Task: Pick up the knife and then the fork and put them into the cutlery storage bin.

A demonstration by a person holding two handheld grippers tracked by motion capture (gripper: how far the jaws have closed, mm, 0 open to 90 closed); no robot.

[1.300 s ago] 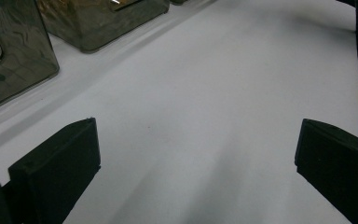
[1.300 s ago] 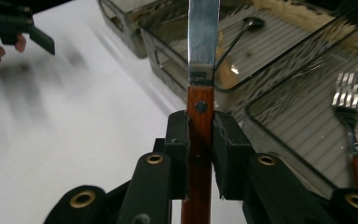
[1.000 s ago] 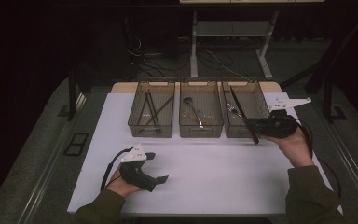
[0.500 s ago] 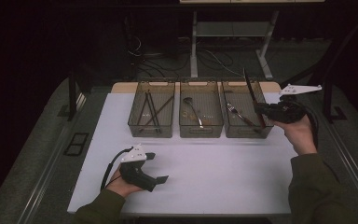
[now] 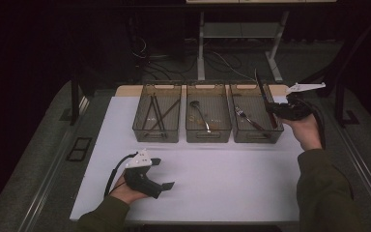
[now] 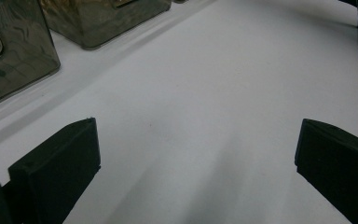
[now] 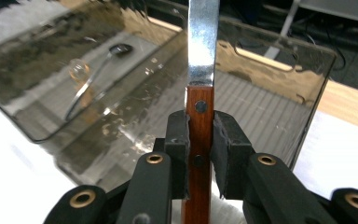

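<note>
At right of the high view, beside the rightmost bin (image 5: pixel 256 136), the right gripper (image 5: pixel 276 110) is clamped on a knife's (image 7: pixel 200 84) wooden handle, blade standing up. Since earlier, it has drifted slightly leftward, the knife more upright.

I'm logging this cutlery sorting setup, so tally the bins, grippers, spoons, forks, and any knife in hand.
Bins: 3
Grippers: 2
Spoons: 1
Forks: 1
Knife in hand: 1
Total: 8
</note>
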